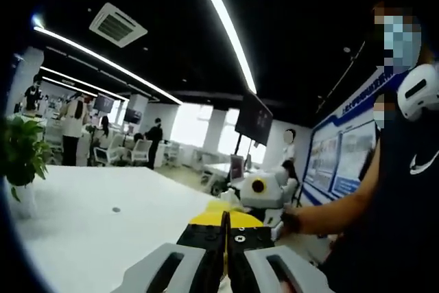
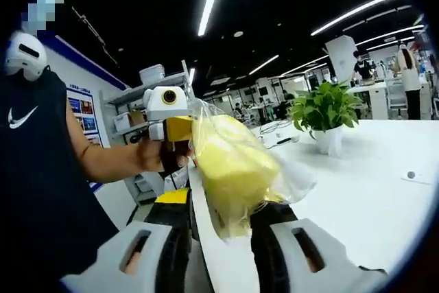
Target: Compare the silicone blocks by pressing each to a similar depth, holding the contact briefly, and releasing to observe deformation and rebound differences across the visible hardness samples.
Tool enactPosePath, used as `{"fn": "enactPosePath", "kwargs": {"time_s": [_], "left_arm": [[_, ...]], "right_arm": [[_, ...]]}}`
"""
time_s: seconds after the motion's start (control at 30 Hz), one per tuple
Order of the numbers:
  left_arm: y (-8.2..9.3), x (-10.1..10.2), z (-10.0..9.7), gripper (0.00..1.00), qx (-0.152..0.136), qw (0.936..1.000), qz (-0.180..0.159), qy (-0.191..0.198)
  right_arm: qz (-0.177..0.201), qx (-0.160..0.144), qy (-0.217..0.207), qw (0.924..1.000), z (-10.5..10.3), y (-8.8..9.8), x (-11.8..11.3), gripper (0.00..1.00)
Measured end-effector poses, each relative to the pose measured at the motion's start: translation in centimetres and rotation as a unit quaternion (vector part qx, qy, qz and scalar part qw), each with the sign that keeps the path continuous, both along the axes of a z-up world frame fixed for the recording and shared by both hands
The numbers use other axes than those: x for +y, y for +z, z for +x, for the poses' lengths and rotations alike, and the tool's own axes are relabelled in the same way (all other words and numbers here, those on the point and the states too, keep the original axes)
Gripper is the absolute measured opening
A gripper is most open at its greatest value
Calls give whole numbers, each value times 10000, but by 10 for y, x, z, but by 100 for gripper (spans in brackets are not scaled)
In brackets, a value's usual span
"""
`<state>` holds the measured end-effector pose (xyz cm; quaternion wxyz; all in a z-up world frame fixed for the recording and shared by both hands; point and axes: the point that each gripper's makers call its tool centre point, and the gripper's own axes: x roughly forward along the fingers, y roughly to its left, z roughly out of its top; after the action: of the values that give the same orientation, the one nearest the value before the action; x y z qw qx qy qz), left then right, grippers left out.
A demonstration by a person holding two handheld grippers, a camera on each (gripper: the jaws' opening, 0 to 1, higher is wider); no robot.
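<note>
While left gripper [image 1: 226,252] fingers pressed together, empty, right gripper [image 2: 221,228] fingers part-open, clamping bagged yellow block [image 2: 230,166].

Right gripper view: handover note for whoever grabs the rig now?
Right gripper: shut on a yellow block in a clear bag, held up above the white table.
Left gripper: jaws together, nothing between them, raised over the table; it also shows in the right gripper view.
Done: one sample squeezed.
Left: release it, watch the rebound, then test the other samples.
</note>
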<state>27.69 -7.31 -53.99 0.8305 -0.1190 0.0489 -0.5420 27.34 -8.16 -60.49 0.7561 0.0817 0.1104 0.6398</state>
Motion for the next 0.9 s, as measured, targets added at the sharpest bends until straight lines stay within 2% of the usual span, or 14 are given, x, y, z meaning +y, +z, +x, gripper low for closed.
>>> {"fn": "enactPosePath", "kwargs": {"time_s": [0.1, 0.17, 0.23, 0.3, 0.33, 0.43, 0.5, 0.6, 0.77, 0.8, 0.83, 0.87, 0.9], "left_arm": [[0, 1, 2, 0, -3, 10000, 11, 50], [0, 3, 5, 0, 21, 10000, -11, 90], [1, 3, 5, 0, 35, 9999, -28, 101], [2, 3, 6, 0, 52, 9999, -65, 94], [4, 4, 7, 0, 60, 9999, -105, 95], [8, 3, 8, 0, 105, 9997, -187, 65], [17, 3, 9, 0, 341, 9978, -572, -26], [15, 7, 17, 0, 430, 9973, -589, 115], [13, 14, 25, 0, 505, 9966, -607, 240], [11, 15, 28, 0, 527, 9966, -575, 271], [6, 18, 31, 0, 588, 9963, -527, 334], [3, 20, 32, 0, 631, 9961, -510, 353], [1, 21, 33, 0, 649, 9960, -494, 371]], "right_arm": [[-63, -136, -181, 9997, 3, -2, -2, 56], [-201, -104, -279, 9994, 5, -7, -6, 62], [-266, -135, -464, 9985, 10, -10, -10, 74], [-213, -228, -664, 9973, 17, -8, -14, 92], [-208, -222, -664, 9973, 17, -8, -15, 96], [-251, -252, -770, 9964, 21, -7, -22, 96], [-276, -356, -926, 9947, 25, -5, -30, 96], [-366, -525, -1296, 9895, 37, -6, -46, 96], [-445, -619, -1771, 9812, 48, -11, -80, 96], [-520, -721, -1848, 9787, 48, -16, -90, 96], [-614, -747, -1959, 9758, 49, -21, -98, 96], [-768, -765, -2216, 9691, 53, -31, -114, 96], [-832, -734, -2298, 9669, 53, -36, -122, 96]]}}
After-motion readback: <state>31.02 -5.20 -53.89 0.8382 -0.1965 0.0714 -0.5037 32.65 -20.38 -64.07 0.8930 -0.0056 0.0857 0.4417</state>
